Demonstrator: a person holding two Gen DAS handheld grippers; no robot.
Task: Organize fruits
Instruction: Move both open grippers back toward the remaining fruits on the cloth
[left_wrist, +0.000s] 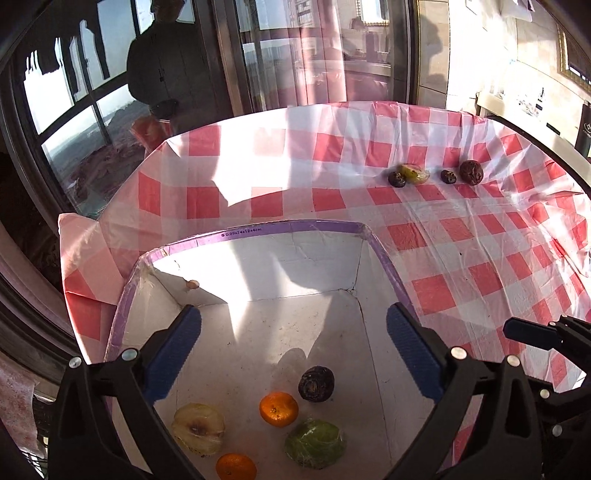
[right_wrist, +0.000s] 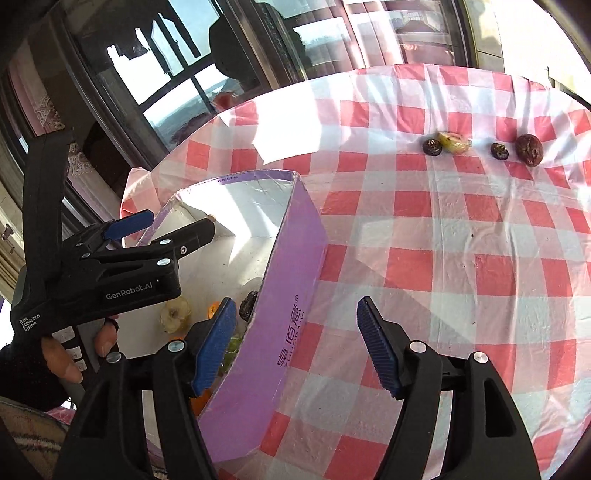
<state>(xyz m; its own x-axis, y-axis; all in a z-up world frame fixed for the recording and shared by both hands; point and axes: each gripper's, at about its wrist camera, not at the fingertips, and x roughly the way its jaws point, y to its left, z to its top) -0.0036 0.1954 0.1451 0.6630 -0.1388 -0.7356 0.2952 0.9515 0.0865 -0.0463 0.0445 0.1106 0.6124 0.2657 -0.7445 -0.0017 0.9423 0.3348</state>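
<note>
The left gripper is hanging wide open and empty over the purple box holding five fruits, while the right gripper, also wide open and empty, is hovering beside it, and four fruits are lying near the bench's far edge.
</note>
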